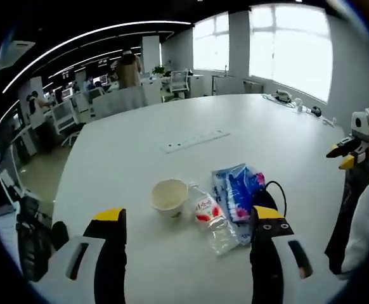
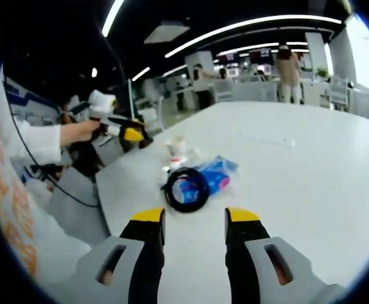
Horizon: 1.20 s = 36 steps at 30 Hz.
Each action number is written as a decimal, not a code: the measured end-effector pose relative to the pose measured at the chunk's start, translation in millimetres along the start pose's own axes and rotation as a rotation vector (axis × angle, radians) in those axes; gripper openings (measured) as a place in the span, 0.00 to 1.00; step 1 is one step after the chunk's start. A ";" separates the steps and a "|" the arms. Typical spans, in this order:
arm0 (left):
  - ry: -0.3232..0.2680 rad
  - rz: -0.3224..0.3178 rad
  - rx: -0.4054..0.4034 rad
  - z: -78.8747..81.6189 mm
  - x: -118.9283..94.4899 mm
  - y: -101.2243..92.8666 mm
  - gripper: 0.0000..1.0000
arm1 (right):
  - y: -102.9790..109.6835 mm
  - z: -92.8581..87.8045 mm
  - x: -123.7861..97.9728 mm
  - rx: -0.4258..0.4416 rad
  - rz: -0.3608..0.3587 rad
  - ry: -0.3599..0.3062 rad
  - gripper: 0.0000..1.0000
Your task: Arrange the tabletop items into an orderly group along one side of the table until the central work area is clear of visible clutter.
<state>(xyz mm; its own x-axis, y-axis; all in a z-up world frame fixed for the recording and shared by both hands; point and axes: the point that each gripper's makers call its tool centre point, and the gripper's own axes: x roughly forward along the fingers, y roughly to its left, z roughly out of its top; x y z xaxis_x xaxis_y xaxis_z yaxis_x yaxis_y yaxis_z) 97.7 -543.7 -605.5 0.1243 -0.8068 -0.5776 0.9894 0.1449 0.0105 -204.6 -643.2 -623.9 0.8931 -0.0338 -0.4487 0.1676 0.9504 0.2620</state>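
white table (image 1: pixel 172 120): one cup (image 1: pixel 169 196), one bottle (image 1: pixel 211 218), one cable (image 2: pixel 186 188).

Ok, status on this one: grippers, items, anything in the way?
Left gripper open, empty. Right gripper open, empty. Cream paper bowl, clear plastic bottle, blue plastic packet, black coiled cable clustered, untouched. Nothing blocking.

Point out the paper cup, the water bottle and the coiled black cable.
paper cup (image 1: pixel 169 197), left gripper view, on its front wall.
water bottle (image 1: pixel 210 220), left gripper view, on its label.
coiled black cable (image 2: pixel 170 192), right gripper view, on the coil's left side.
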 end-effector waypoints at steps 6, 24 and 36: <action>0.030 0.003 -0.002 -11.0 -6.9 -15.5 0.80 | -6.0 -1.2 -3.8 0.025 -0.008 -0.018 0.35; 0.041 0.028 -0.036 -19.2 -17.1 -21.3 0.76 | -14.6 -9.4 -10.0 0.056 -0.017 -0.015 0.34; 0.178 0.031 -0.130 -66.4 2.7 -31.2 0.65 | -17.5 -11.4 -10.5 0.069 -0.027 -0.007 0.34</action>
<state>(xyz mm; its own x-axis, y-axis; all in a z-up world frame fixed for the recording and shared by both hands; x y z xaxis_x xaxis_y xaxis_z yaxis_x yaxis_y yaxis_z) 62.2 -512.4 -661.5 0.1280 -0.6886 -0.7138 0.9658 0.2502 -0.0682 -221.7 -655.9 -633.6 0.8907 -0.0613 -0.4505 0.2196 0.9256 0.3082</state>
